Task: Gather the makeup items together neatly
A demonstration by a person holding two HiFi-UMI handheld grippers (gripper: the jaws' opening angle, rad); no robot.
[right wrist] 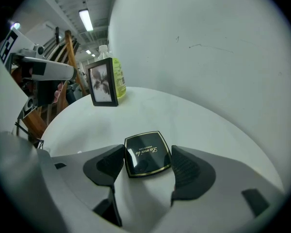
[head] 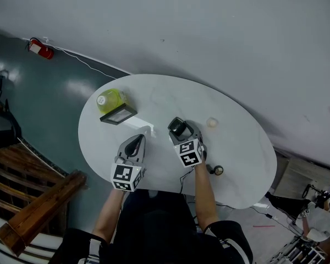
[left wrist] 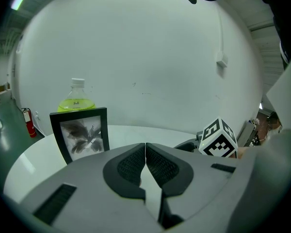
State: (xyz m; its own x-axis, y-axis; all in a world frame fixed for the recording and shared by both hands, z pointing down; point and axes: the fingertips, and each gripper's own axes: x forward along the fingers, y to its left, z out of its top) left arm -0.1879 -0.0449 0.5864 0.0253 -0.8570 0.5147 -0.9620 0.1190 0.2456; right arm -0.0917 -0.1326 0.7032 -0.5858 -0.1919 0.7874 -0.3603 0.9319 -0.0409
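Compact (right wrist: 146, 155), lid closed, lies between the parted jaws of my right gripper (right wrist: 148, 151); left gripper (left wrist: 145, 155) jaws meet, empty; bottle (left wrist: 76, 101) holds yellow-green liquid.

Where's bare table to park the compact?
Bare: far middle of white oval table between black picture frame and small cream round item; also its right end. Crowded: near edge, with left gripper, right gripper and small dark round item.

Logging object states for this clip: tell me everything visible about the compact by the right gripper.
The compact is a flat, glossy black square with rounded corners, a thin gold rim and gold script on its lid. It is shut and lies flat on the white table, between the right gripper's parted jaws; one jaw sits close at its edge, the other stands clear.
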